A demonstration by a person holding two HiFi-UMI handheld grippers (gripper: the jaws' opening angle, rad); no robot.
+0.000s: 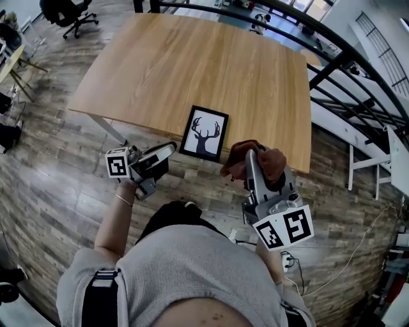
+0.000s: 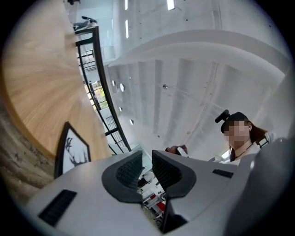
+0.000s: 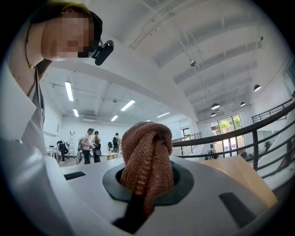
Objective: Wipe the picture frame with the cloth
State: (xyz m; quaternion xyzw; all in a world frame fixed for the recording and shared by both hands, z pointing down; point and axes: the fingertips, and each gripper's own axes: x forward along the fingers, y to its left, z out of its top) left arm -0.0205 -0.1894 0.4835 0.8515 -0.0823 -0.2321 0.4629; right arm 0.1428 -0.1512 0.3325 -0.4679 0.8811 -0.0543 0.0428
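The black picture frame [image 1: 204, 133] with a deer silhouette lies flat at the near edge of the wooden table [image 1: 192, 64]. My left gripper [image 1: 170, 149] hovers just left of the frame, off the table's edge. Its jaws stand a narrow gap apart with nothing between them [image 2: 147, 166]. The frame [image 2: 73, 152] shows to its left in the left gripper view. My right gripper [image 1: 250, 158] is raised just right of the frame, shut on a bunched brown knitted cloth [image 1: 268, 163]. The cloth [image 3: 147, 156] bulges out over the right gripper [image 3: 146, 184] and hides its fingertips.
A black railing [image 1: 345, 57] runs along the table's far and right sides. An office chair [image 1: 70, 13] stands at the far left. A white frame structure [image 1: 383, 159] is at the right. Several people [image 3: 90, 145] stand far off in the room.
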